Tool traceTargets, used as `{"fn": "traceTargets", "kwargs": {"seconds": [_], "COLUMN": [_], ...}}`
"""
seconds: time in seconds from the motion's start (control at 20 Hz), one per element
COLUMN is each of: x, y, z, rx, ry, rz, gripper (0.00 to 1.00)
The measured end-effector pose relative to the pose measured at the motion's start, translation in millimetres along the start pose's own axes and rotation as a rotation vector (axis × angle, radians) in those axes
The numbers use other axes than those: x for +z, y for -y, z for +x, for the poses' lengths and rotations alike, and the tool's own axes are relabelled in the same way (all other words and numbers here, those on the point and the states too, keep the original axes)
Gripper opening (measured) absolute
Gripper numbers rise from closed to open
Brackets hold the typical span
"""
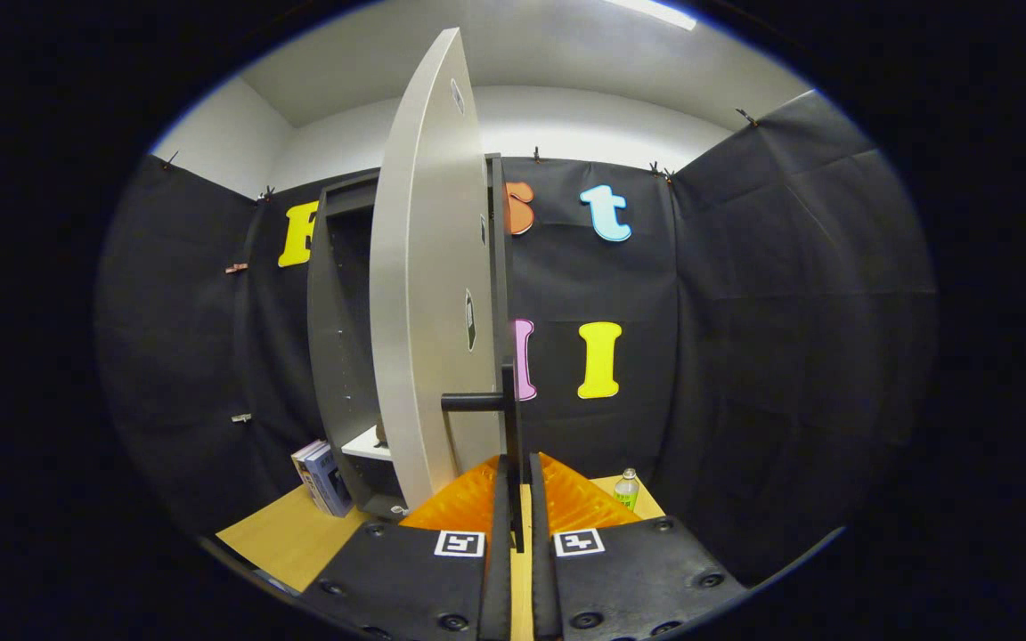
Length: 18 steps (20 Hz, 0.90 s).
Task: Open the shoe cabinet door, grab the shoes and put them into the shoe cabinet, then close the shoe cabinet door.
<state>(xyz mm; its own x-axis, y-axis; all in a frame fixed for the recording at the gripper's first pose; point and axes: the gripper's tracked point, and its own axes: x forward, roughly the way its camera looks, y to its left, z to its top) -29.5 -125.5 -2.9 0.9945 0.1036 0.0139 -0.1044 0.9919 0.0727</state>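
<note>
pale door [428, 294] ajar; tool [513, 481] clamps its handle [509, 427].

Shoe cabinet [339, 356]: a tall, dark grey carcass standing upright on a wooden surface, ahead and to the left of the fingers, its interior exposed. Cabinet door [428, 294] — a pale grey panel swung open, seen nearly edge-on, rising directly ahead of the fingers. Door handle [506, 405] — a dark vertical bar on a short horizontal stem, mounted low on the door's free edge; its lower end lies between the two fingers, which sit close on either side of it.
</note>
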Motion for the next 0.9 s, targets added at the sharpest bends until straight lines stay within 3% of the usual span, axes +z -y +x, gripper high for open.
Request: {"fn": "traceTargets", "kwargs": {"seconds": [0.2,0.25,0.45,0.55,0.7,0.75,0.9], "x": [13.3,13.4,0.3,-14.5,-47.6,-62.7,-116.3], "y": [3.9,1.0,-32.9,-67.1,-113.3,-131.4,-174.4], "z": [-33.8,-43.0,-73.3,-81.0,-79.0,-74.4,-66.0], "rx": [-0.059,-0.070,-0.023,0.035,0.125,0.159,0.241], "ry": [0.039,0.046,0.025,0.003,-0.059,-0.097,-0.224], "rz": [-0.032,-0.049,-0.043,-0.027,-0.062,-0.056,-0.036], "gripper": [0.29,0.29,0.33,0.40,0.62,0.64,0.89]}}
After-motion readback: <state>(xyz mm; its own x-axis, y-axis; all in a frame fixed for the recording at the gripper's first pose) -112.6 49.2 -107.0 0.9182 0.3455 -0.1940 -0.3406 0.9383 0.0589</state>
